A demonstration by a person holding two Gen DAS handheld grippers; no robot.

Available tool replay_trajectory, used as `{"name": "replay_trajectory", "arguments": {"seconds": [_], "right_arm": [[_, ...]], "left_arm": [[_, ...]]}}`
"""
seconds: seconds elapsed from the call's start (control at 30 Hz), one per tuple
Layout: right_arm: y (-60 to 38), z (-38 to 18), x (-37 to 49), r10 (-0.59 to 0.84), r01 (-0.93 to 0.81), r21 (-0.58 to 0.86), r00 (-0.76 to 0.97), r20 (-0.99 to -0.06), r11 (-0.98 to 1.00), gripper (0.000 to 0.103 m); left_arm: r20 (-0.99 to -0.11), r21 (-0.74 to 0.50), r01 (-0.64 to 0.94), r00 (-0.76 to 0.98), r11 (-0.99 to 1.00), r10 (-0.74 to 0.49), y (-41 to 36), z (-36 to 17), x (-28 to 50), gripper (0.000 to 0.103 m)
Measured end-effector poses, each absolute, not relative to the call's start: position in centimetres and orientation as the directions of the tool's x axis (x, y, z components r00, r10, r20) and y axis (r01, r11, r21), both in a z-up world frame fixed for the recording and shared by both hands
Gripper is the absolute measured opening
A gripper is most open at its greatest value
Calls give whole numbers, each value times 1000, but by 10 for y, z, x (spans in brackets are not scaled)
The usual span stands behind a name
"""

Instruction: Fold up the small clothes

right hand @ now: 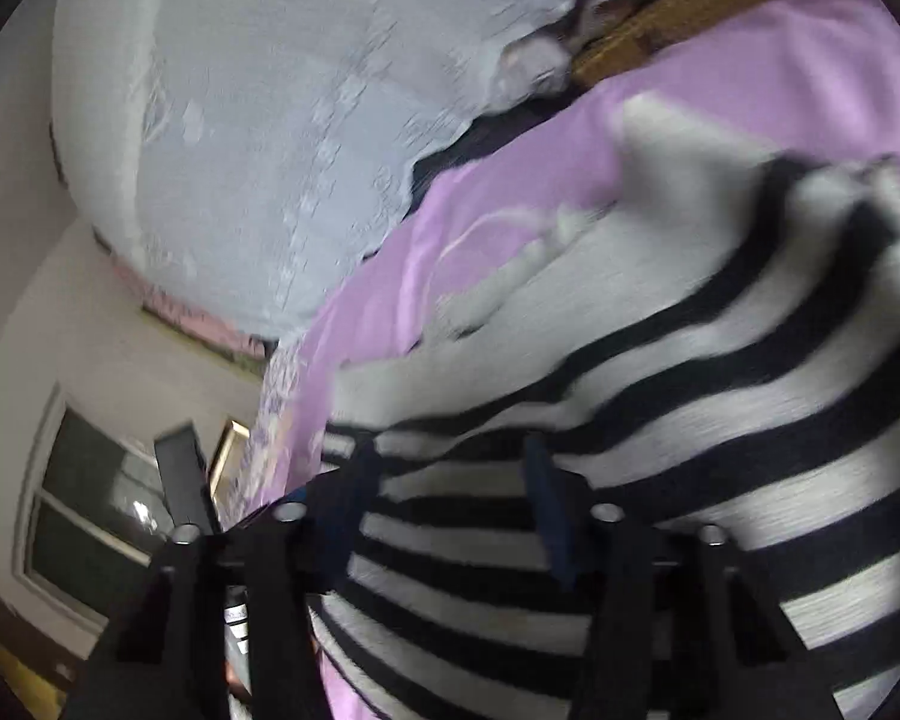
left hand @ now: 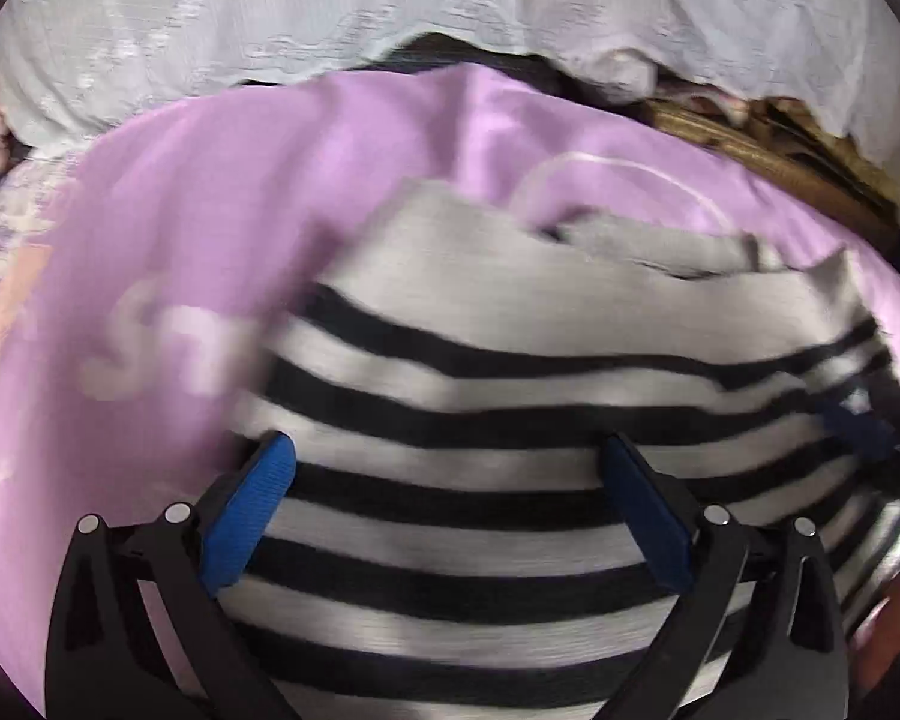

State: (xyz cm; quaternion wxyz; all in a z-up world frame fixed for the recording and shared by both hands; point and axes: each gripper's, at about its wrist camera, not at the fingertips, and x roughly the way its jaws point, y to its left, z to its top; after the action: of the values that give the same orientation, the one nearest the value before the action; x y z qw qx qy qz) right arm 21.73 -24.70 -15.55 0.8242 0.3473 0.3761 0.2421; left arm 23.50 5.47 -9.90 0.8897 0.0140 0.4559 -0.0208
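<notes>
Left claw: your left claw (left hand: pixel 447 468) stands spread wide, pointing steeply down over the striped garment (left hand: pixel 510 408), nothing pinched between its blue pads (left hand: pixel 252 510).
Right claw: your right claw (right hand: pixel 450 480) is partly spread, tilted less steeply and rolled to one side; striped cloth fills the gap, but blur hides whether the pads press it (so treat it as no sure grip).
Garment: the black-and-white striped piece lies rumpled on the pink sheet (left hand: pixel 210 210), its plain grey part farthest from you.
Progress: judging by the uneven edges, no neat fold is finished; squaring and folding are left.
Far side: a white lace cover (left hand: pixel 270 18) and a wicker basket (left hand: pixel 780 144) lie beyond.
</notes>
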Motion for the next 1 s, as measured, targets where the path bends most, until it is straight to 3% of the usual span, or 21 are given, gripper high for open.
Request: {"name": "replay_trajectory", "arguments": {"seconds": [0.03, 0.07, 0.1, 0.17, 0.23, 0.33, 0.43, 0.53, 0.57, 0.63, 0.7, 0.77, 0.8, 0.83, 1.0], "right_arm": [[-273, -156, 213, 581, -68, 729, 656, -483, 682, 45], [-289, -156, 211, 563, -54, 736, 683, -466, 675, 39], [-304, -158, 209, 566, -42, 760, 694, -445, 649, 27], [-329, -159, 201, 497, 63, 767, 728, -473, 638, 26], [-333, -148, 181, 464, 64, 771, 766, -445, 634, 42], [-297, -121, 158, 531, -91, 724, 743, -408, 684, 54], [-234, -108, 138, 690, -295, 699, 615, -383, 651, 68], [-189, -129, 131, 730, -328, 675, 490, -476, 660, 70], [-187, -141, 132, 716, -306, 666, 474, -513, 680, 67], [-205, -152, 130, 708, -275, 683, 500, -499, 676, 35], [-229, -151, 127, 681, -190, 711, 528, -508, 677, 30], [-260, -143, 103, 625, -118, 719, 603, -496, 685, 46], [-269, -140, 96, 610, -110, 715, 620, -494, 690, 60], [-278, -135, 83, 593, -108, 706, 639, -490, 700, 65], [-304, -130, 30, 547, -74, 685, 668, -505, 724, 68]], "left_arm": [[-814, -1, 53, 580, 999, -31, 64, -99, 236, 99], [-816, 73, -31, 573, 997, 77, 79, -102, 239, 99], [-818, 86, -72, 564, 994, 111, 92, -103, 242, 99], [-837, -94, -77, 546, 993, -37, 120, -104, 241, 99], [-805, -164, -104, 588, 981, -72, 129, -88, 226, 98], [-762, -166, 11, 634, 986, -135, 105, -70, 199, 98], [-745, -116, 132, 644, 984, -174, 67, -69, 174, 98], [-787, 19, 150, 613, 989, -78, 42, -96, 163, 99], [-799, 63, 149, 600, 987, -40, 38, -112, 164, 99], [-786, 24, 138, 614, 990, -66, 43, -111, 161, 99], [-793, -1, 98, 606, 995, -60, 53, -105, 156, 99], [-786, -29, 60, 615, 998, -60, 62, -103, 146, 99], [-786, -37, 43, 616, 998, -56, 64, -102, 140, 99], [-782, -31, 35, 621, 999, -46, 63, -100, 134, 99], [-756, 39, 32, 654, 999, 8, 45, -93, 116, 99]]}}
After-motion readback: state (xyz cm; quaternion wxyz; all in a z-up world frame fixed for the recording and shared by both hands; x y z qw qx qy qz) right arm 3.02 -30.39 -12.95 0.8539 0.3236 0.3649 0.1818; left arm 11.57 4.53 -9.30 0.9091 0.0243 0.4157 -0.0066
